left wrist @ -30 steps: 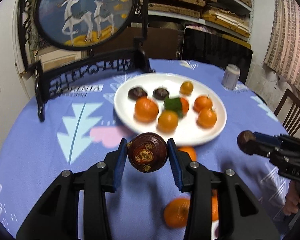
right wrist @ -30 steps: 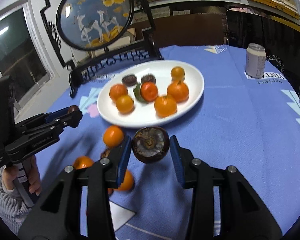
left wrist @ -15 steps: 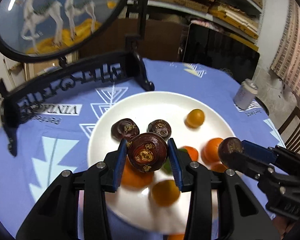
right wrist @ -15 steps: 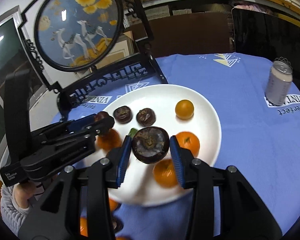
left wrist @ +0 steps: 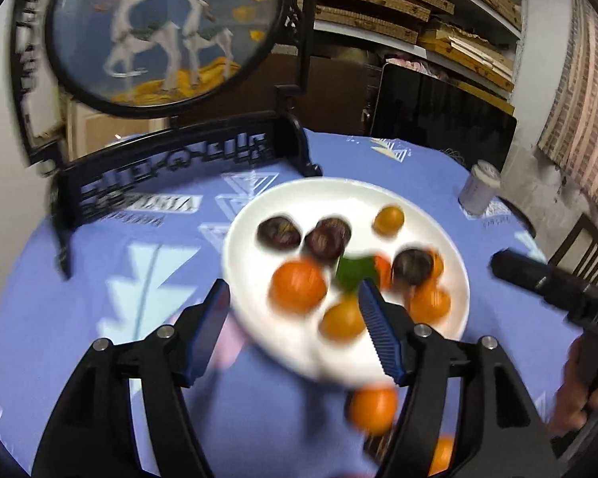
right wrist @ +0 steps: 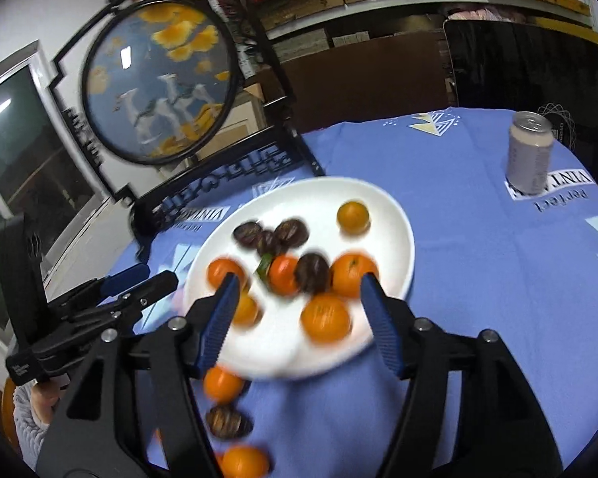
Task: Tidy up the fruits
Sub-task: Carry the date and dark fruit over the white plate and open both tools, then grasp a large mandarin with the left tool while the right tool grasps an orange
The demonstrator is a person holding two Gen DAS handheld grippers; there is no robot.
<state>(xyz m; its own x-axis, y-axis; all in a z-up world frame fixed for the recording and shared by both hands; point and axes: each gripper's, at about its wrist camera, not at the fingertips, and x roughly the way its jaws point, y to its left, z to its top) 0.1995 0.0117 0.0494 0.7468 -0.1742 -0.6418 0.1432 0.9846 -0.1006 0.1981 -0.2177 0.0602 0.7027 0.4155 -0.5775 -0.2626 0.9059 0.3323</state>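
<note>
A white plate [left wrist: 426,215] [right wrist: 394,215] on the blue tablecloth holds several oranges and several dark mangosteens [left wrist: 327,239] [right wrist: 313,273]. My left gripper [left wrist: 295,326] is open and empty above the plate's near left rim. My right gripper [right wrist: 297,310] is open and empty above the plate's near edge. Loose oranges [right wrist: 223,384] [left wrist: 372,408] and a mangosteen [right wrist: 227,420] lie on the cloth in front of the plate.
A black carved stand with a round deer painting [left wrist: 167,32] [right wrist: 159,79] stands behind the plate at the left. A drink can [right wrist: 530,155] [left wrist: 478,193] stands at the back right. A wooden chair [left wrist: 582,247] is beyond the table's right edge.
Both grippers have opened and let their mangosteens go onto the plate, then drawn back from it. The plate now holds two more mangosteens.
</note>
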